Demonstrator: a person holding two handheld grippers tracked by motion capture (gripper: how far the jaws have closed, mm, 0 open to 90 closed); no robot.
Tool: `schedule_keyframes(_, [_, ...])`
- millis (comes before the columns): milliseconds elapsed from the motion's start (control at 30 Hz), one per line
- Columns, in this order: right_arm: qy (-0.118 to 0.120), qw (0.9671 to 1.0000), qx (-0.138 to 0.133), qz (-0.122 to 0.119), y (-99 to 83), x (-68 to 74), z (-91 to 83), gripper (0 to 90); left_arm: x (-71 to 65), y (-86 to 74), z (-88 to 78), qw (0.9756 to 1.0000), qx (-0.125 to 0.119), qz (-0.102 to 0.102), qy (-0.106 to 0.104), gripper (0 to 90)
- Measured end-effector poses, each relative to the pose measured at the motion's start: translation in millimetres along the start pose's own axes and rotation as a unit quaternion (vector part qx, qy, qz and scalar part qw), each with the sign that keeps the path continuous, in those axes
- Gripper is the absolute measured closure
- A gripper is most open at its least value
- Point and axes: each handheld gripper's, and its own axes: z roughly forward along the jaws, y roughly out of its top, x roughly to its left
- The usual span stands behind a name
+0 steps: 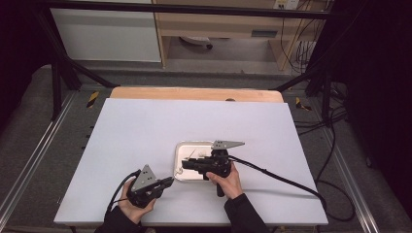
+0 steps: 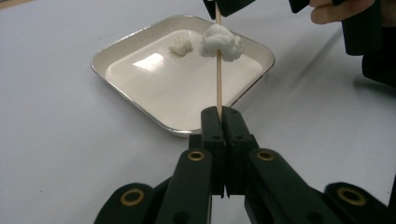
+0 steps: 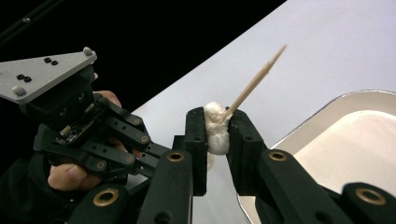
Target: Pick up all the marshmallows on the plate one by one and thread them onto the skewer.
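Left gripper (image 2: 223, 112) view: jaws pressed together on the near end of one wooden skewer (image 2: 218, 79), with one cotton ball (image 2: 221, 42) threaded on it beyond the fingertips, above the tray (image 2: 135, 91). A second, smaller cotton piece (image 2: 180, 45) lies in the tray. Right gripper (image 3: 217, 128) view: jaws clamped on that ball's sides, the skewer's point sticking out past them. High view: the gripper bodies hide the ball.
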Motion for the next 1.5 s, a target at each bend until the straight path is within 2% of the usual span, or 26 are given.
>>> schedule_keyframes(100, [0.000, 1.0000, 0.008, 0.003, -2.1, -0.1, 1.3, 79.6, 1.3, 0.7, 0.3, 1.0000, -0.007, -0.006, -0.003, 88.9])
schedule_keyframes(267, [0.000, 0.9999, 0.014, 0.004, -6.3, 0.0, 3.8, 79.1, 0.2, 0.8, 3.7, 1.0000, -0.004, -0.007, -0.001, 88.8])
schedule_keyframes(433, [-0.001, 0.9998, 0.019, 0.003, -6.3, 0.2, 3.5, 77.3, 1.5, 0.0, 3.9, 0.9999, -0.008, -0.008, -0.009, 88.8])
schedule_keyframes(567, [-0.007, 0.9997, 0.023, -0.005, -3.2, 2.9, -0.7, 63.7, 2.9, -0.8, 2.4, 0.9999, -0.010, -0.009, -0.006, 88.8])
schedule_keyframes(700, [-0.037, 0.9985, 0.026, -0.032, 3.1, 7.5, -9.1, 52.7, 8.2, -2.3, -3.2, 0.9996, -0.017, -0.020, -0.003, 88.8])
schedule_keyframes(767, [-0.053, 0.9973, 0.029, -0.041, 5.5, 8.9, -12.3, 43.9, 10.7, -3.4, -5.6, 0.9995, -0.019, -0.025, -0.002, 88.8])
schedule_keyframes(900, [-0.093, 0.9935, 0.033, -0.057, 8.9, 8.0, -16.0, 30.0, 13.6, -4.7, -9.0, 0.9992, -0.023, -0.031, -0.001, 88.8])
schedule_keyframes(1100, [-0.144, 0.9830, 0.066, -0.093, 10.6, 3.4, -20.0, 15.7, 15.3, -5.9, -9.9, 0.9993, -0.019, -0.032, -0.002, 88.7])
schedule_keyframes(1200, [-0.160, 0.9779, 0.084, -0.104, 11.4, 0.8, -21.8, 10.8, 15.8, -6.1, -10.1, 0.9993, -0.017, -0.033, -0.002, 88.7])
schedule_keyframes(1267, [-0.166, 0.9758, 0.096, -0.105, 12.9, -1.5, -22.5, 8.4, 16.1, -6.2, -10.4, 0.9993, -0.016, -0.033, 0.000, 88.7])
schedule_keyframes(1367, [-0.184, 0.9709, 0.104, -0.113, 15.8, -5.3, -23.4, 7.3, 16.4, -6.2, -10.7, 0.9993, -0.016, -0.033, 0.000, 88.7])
schedule_keyframes(1500, [-0.201, 0.9665, 0.111, -0.113, 19.8, -11.2, -23.6, 7.3, 16.3, -6.1, -10.8, 0.9994, -0.016, -0.032, 0.000, 88.6])
